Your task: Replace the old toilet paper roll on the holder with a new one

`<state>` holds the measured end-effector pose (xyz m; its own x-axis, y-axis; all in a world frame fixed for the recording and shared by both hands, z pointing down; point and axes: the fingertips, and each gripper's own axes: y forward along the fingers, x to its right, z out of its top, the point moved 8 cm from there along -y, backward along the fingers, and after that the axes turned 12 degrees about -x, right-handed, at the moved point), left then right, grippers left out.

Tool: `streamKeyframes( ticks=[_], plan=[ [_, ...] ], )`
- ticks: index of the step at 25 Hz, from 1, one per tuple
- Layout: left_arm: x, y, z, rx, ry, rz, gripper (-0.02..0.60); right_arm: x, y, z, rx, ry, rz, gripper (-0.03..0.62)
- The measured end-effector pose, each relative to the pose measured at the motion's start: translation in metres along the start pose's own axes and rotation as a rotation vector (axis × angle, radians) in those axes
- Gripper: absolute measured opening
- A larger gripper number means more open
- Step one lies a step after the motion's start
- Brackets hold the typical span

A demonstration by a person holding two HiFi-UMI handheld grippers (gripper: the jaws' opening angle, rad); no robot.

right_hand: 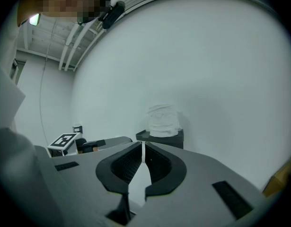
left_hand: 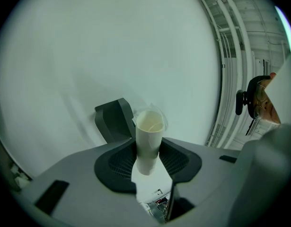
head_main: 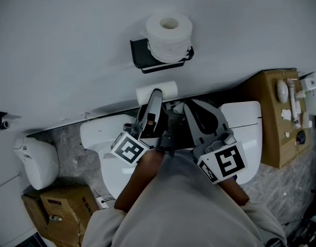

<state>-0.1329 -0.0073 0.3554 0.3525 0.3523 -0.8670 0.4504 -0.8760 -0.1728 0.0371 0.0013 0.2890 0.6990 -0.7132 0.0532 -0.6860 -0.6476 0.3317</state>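
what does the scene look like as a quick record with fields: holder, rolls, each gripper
holder: black wall holder, loaded
on holder: full toilet paper roll
left gripper: shut on empty tube, which stands across its jaws
right gripper: shut, nothing between its jaws
below the grippers: white toilet
task state: a full roll already sits on the holder; the empty tube is off it

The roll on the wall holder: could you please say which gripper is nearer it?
Left. The left gripper, holding an empty tube, is just below the roll; the right gripper sits lower, further right.
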Motion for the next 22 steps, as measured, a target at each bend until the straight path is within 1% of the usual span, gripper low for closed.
streamKeyframes(
  ticks=[6, 10, 15, 16, 19, 22],
  plan=[
    [-0.007, 0.001, -0.003, -0.017, 0.010, 0.014, 0.146, 0.010, 0.008, 0.015, 0.009, -0.056, -0.031, 0.018],
    [-0.007, 0.001, -0.003, -0.006, -0.004, 0.010, 0.146, 0.016, 0.017, 0.025, 0.011, -0.101, -0.045, 0.020],
    [-0.013, -0.001, -0.008, -0.021, -0.023, 0.014, 0.147, 0.023, 0.029, 0.043, 0.029, -0.139, -0.048, 0.044],
    [-0.015, -0.001, -0.009, -0.020, -0.027, 0.015, 0.147, 0.024, 0.032, 0.045, 0.030, -0.143, -0.046, 0.065],
    [-0.017, -0.001, -0.010, -0.014, -0.039, 0.020, 0.146, 0.028, 0.041, 0.053, 0.031, -0.151, -0.048, 0.177],
    [-0.016, 0.000, -0.010, -0.007, -0.041, 0.019, 0.147, 0.034, 0.050, 0.063, 0.045, -0.150, -0.058, 0.239]
  ],
)
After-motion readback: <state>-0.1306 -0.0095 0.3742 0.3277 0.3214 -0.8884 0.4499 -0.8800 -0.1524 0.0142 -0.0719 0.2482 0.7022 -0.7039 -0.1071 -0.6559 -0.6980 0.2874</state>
